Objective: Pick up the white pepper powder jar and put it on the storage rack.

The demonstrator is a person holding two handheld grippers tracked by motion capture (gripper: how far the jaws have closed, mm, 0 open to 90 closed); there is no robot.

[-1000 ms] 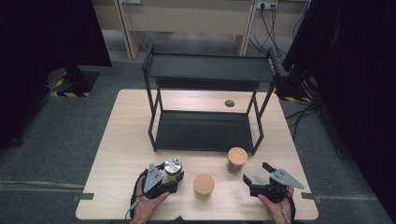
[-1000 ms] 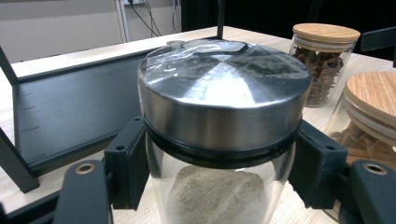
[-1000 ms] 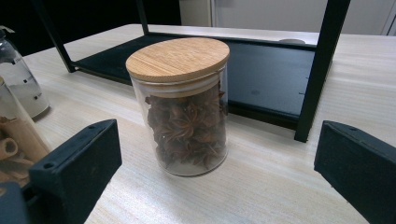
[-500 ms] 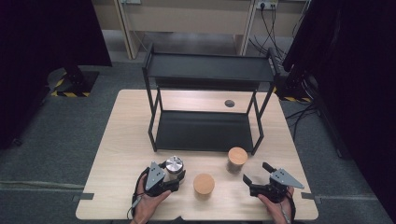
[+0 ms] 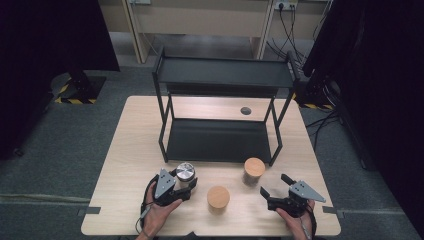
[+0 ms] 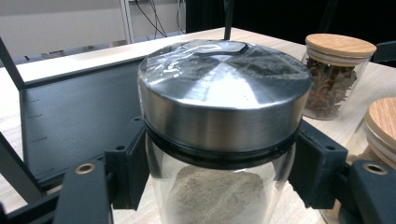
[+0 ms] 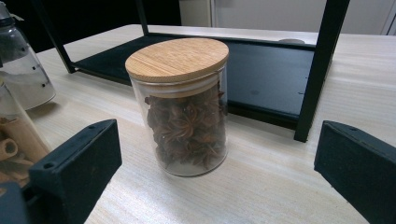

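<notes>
High view: my left hand-held gripper (image 5: pixel 181 186) clamped round steel-lid jar (image 5: pixel 185 172) on counter (image 5: pixel 130 150), just before black shelf rack (image 5: pixel 220 140). My right hand-held gripper (image 5: pixel 276 192) spread wide, empty, near star-anise jar (image 5: pixel 253 171).

Left gripper view: jaws pressed on steel-lid jar (image 6: pixel 224 130) below lid; grey powder inside.

Right gripper view: star-anise jar (image 7: pixel 184 107) between open jaws, untouched.

Step, I judge: grasp made. Next: lift onto rack's lower shelf, clearing front post.
</notes>
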